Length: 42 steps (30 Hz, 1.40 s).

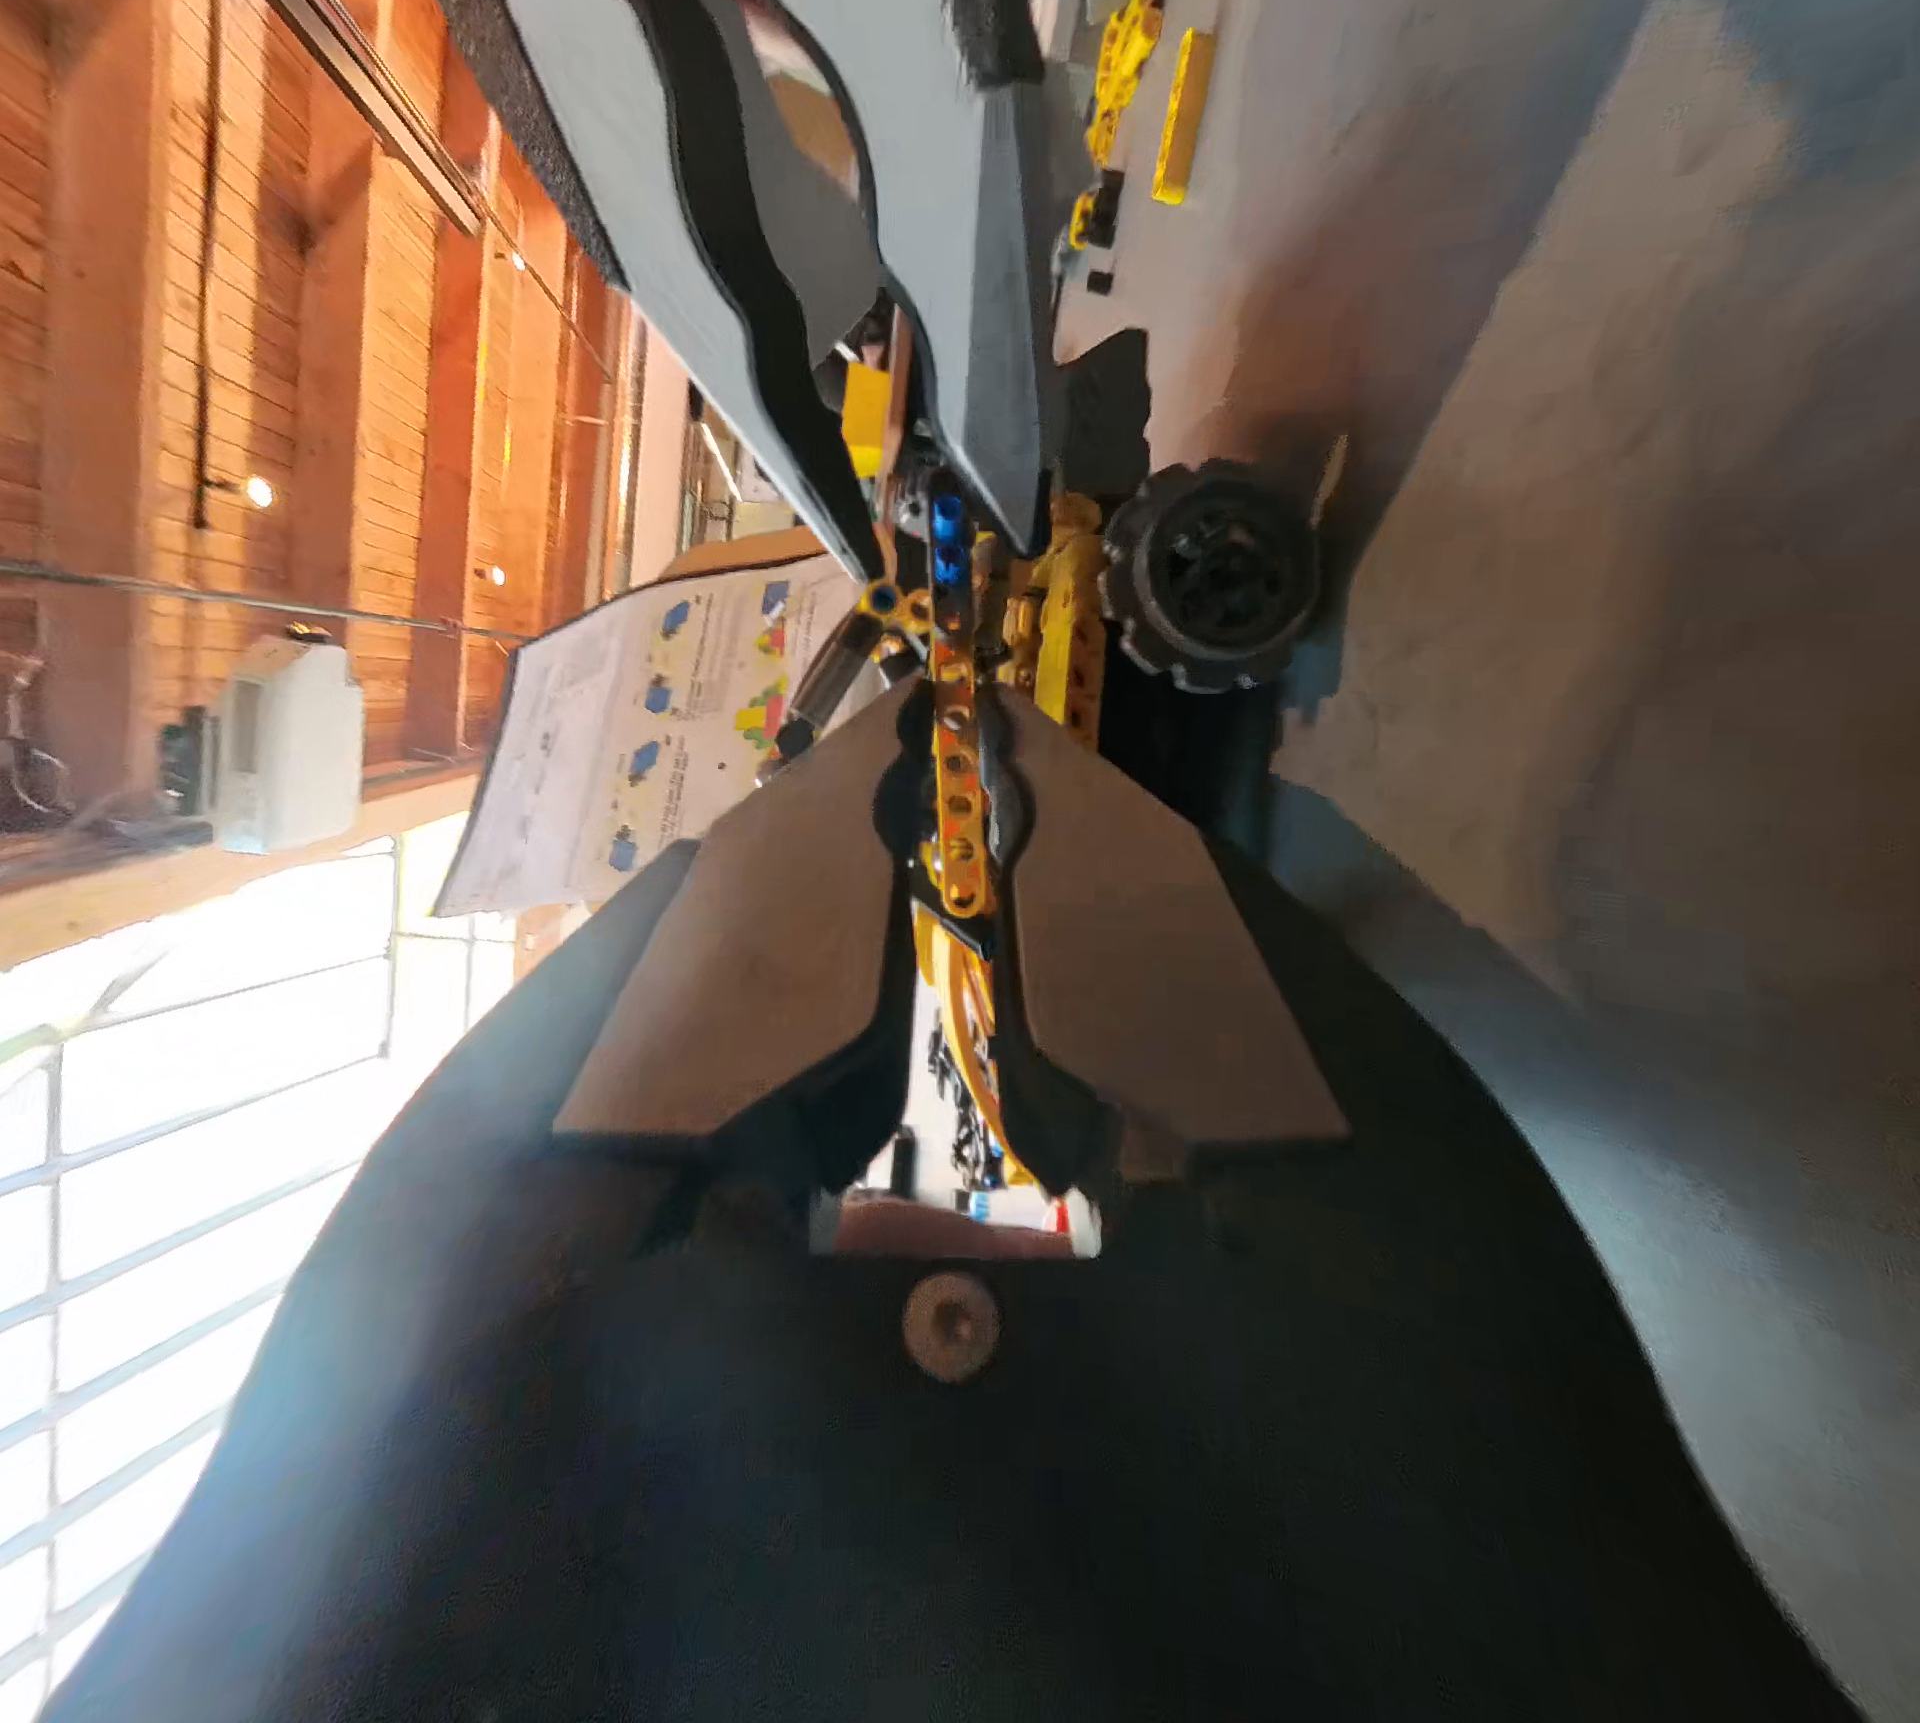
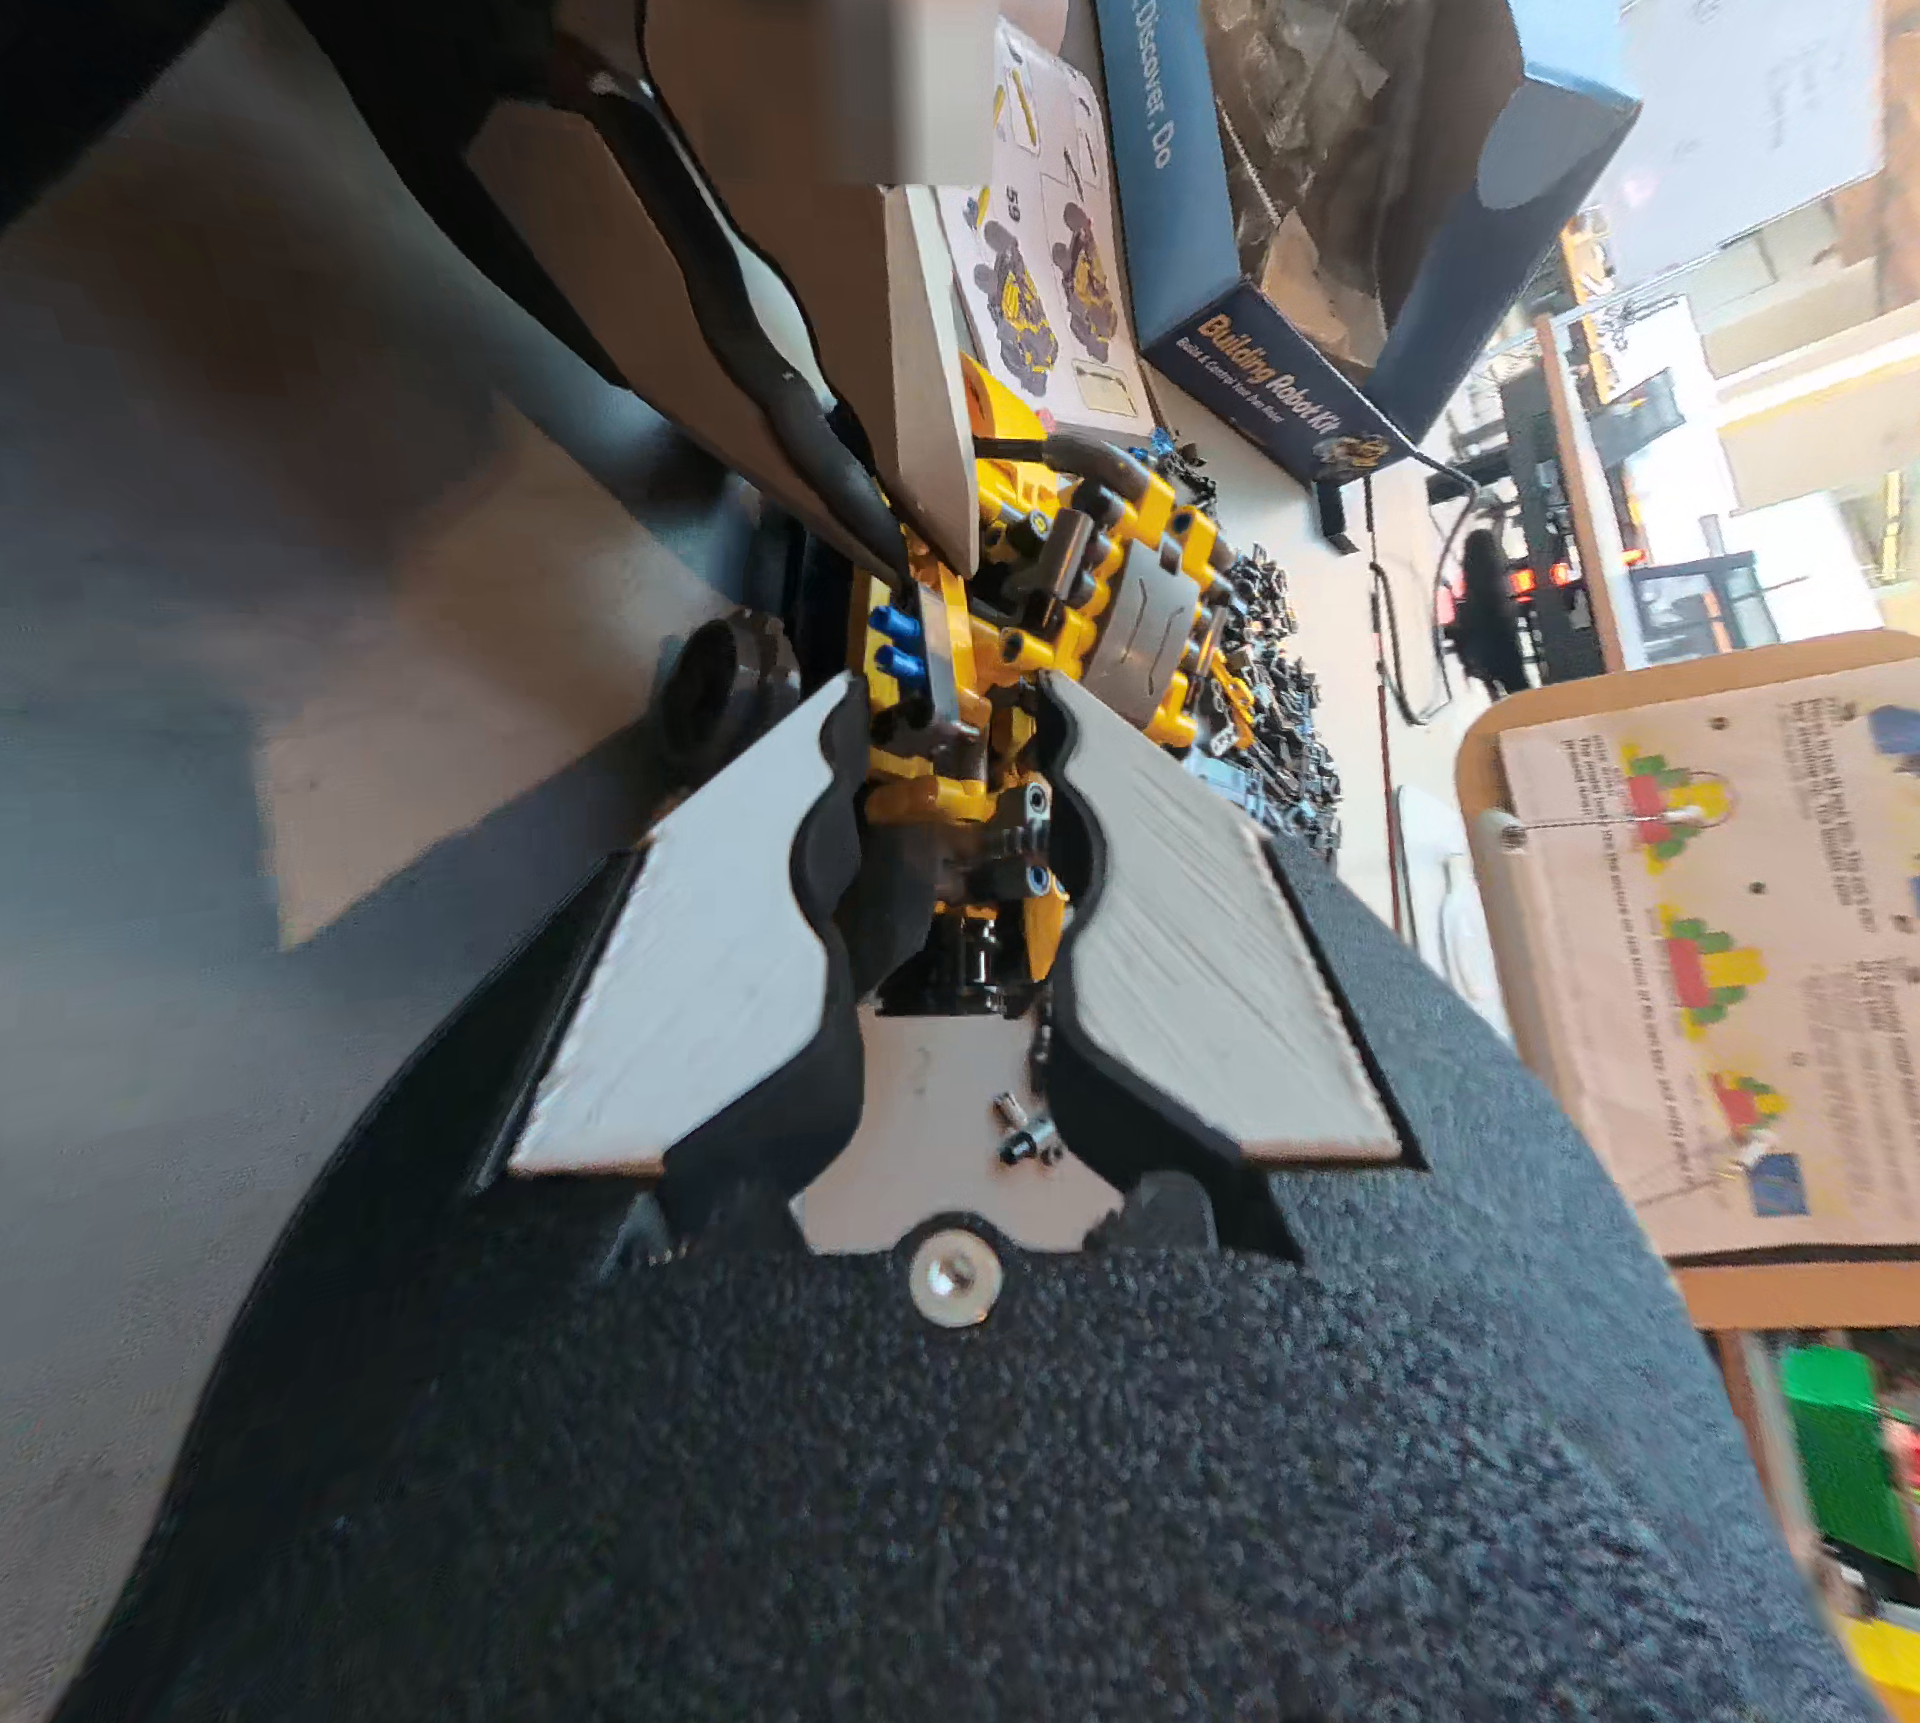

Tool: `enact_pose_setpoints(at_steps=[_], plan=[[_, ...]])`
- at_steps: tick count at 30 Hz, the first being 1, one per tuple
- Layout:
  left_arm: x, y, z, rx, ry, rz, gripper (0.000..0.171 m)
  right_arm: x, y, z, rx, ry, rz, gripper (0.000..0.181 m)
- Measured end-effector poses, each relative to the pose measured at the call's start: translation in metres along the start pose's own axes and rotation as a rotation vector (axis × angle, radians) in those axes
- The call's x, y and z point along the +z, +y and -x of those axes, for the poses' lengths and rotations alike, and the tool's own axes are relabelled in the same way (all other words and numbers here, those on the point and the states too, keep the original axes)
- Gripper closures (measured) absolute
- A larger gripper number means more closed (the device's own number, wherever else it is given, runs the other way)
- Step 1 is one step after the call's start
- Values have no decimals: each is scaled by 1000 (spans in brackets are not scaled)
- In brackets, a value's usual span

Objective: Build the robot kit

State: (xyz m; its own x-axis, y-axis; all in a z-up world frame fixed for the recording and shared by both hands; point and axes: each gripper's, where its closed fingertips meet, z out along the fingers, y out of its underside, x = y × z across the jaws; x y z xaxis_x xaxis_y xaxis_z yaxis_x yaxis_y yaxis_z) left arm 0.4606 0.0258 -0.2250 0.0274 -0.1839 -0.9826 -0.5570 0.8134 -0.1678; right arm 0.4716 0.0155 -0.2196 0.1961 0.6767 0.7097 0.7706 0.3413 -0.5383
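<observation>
Left gripper (image 1: 951, 800) fingers clenched on a yellow holed beam (image 1: 956, 780) of the yellow brick vehicle (image 2: 1049, 634), right gripper (image 2: 951, 738) fingers grasping its body, raised beside the bench (image 1: 1558, 530), black wheel (image 1: 1210, 577) adjacent.

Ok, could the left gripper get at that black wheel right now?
Probably not yet: the left gripper has its jaws shut on a yellow beam of the model, so they aren't free. The wheel itself sits uncovered just beside them.

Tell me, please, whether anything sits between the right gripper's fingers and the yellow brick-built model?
Nothing visible does. The right gripper already straddles the yellow brick-built model. The left gripper grips a yellow holed beam on its other side.
</observation>
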Motion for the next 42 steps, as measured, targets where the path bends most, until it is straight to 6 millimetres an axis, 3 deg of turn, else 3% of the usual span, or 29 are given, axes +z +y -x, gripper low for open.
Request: enact_pose_setpoints(at_steps=[3,4,7,24,30,42], plan=[[-1,-3,-1,13,-2,-10,168,-1,0,4,-123,33,46,152],[0,-2,-1,9,-3,-10,167,-1,-2,8,-159,31,52,166],[1,0,0,-7,-2,-5,168,1,-2,9,-245,73,71,169],[-3,-5,2,0,-37,-68,167,-3,-4,10,-359,157,126,172],[-9,-7,-3,-75,15,-89,166,-5,-2,13,-354,147,143,173],[-7,-2,-2,-26,-1,-36,166,-4,6,12,-306,203,195,174]])
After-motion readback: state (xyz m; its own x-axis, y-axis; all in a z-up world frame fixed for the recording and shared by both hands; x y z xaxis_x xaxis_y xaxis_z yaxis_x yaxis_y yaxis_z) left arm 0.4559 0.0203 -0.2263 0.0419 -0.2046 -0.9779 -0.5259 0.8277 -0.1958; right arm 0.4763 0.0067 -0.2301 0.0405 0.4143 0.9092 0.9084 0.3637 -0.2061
